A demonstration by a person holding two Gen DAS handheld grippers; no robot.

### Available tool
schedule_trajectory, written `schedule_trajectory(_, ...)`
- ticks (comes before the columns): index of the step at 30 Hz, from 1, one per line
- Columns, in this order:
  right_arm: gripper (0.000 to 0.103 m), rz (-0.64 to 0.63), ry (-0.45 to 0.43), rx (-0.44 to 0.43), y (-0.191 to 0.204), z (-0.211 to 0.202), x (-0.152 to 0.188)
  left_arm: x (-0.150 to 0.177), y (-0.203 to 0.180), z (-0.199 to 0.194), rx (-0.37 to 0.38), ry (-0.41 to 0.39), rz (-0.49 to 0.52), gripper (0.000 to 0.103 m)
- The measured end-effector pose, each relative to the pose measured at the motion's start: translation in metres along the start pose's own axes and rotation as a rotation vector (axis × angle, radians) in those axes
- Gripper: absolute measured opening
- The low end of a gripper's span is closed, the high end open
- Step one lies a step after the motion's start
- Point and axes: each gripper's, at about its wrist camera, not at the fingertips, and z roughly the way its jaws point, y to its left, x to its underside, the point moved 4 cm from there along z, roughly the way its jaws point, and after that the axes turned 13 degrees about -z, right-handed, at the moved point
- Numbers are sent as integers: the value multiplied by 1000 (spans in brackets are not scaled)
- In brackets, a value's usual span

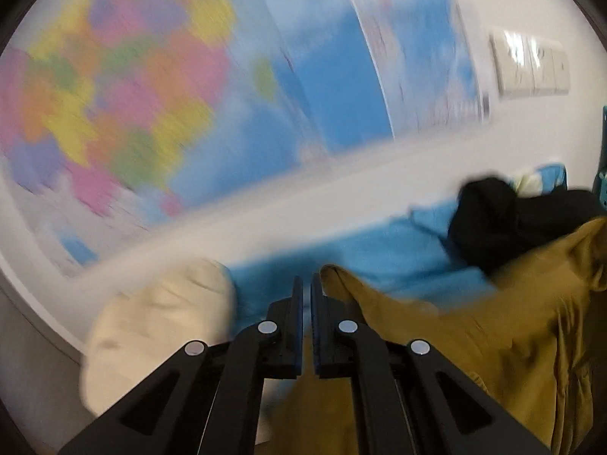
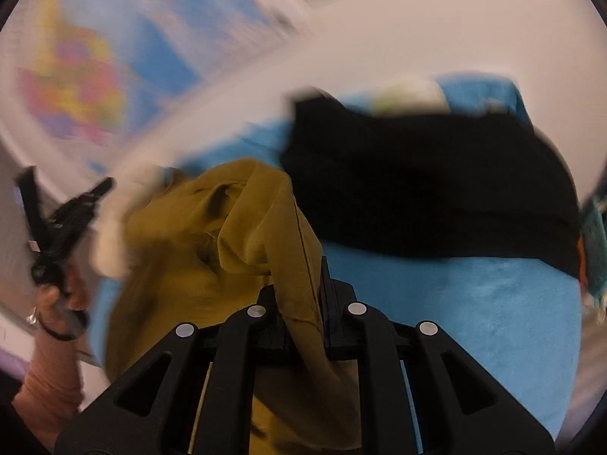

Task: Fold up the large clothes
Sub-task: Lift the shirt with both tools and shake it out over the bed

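mustard-yellow garment (image 2: 197,235): large, crumpled, spread over the near part of the blue cloth surface (image 2: 474,303); one ridge of fabric drawn up and running between the right gripper (image 2: 303,276) fingers, probably to lift an edge clear for a first fold. whether those pads press the fabric or merely flank it: cannot tell.

blue cloth surface: underlay for the whole pile, bare to the right of the garment.

wall map (image 1: 114,94): multicoloured, blurred, behind the work area; no obstacle.

black garment (image 2: 417,189): heaped behind the mustard one, its near edge just beside it; likely to snag or drag along if the mustard piece is pulled flat toward the wall.

cream-coloured cloth (image 1: 159,322): bunched at the left, touching the mustard edge; crowds the room needed for spreading.

left gripper (image 1: 306,284): clenched, nothing visible between the pads, poised just beside the mustard fabric's edge.

wall switch plate (image 1: 531,64): clear of everything.
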Motion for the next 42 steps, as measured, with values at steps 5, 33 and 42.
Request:
schedule_trajectory(5, 66, -115, -30, 152, 11, -28, -17, 15, 13, 17, 41, 79, 35, 36)
schedule_trajectory(33, 5, -140, -299, 112, -4, -76, -81, 18, 49, -17, 153, 37, 110, 1)
schedule_trajectory(42, 15, -39, -43, 198, -47, 11, -54, 43, 17, 69, 34, 183, 146, 7)
